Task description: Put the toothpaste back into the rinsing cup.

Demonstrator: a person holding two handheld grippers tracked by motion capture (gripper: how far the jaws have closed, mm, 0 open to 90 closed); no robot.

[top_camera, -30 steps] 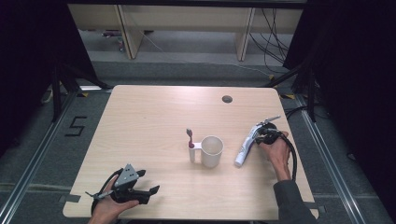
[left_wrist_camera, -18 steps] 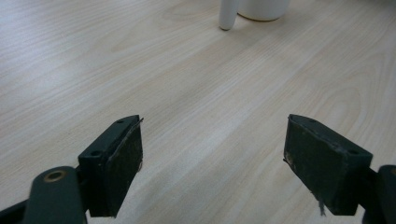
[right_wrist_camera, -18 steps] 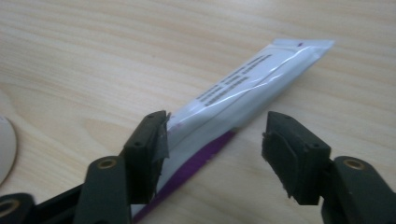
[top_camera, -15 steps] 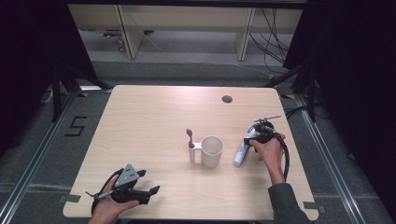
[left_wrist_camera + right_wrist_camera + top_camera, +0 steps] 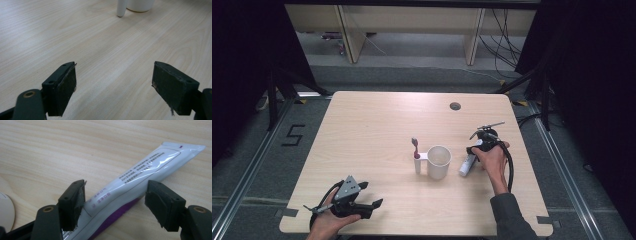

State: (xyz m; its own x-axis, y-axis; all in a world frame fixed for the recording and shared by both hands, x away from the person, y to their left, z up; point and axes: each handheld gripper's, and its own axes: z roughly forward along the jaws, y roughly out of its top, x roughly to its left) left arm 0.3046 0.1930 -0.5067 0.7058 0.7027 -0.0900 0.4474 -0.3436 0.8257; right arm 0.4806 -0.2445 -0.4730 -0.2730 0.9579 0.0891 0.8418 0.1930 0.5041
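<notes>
Letting go of the toothpaste tube (image 5: 140, 173) looks like the step in hand: the right gripper (image 5: 115, 205) has just been opening its jaws, which straddle the tube without pressing it as it lies flat on the bench (image 5: 377, 125), just right of the white cup (image 5: 438, 162). The left gripper (image 5: 113, 87) rests near-left, wide open and empty. Next, the right hand should lift clear without nudging the tube.

Right gripper (image 5: 473, 152) over toothpaste tube (image 5: 467, 164)
</notes>
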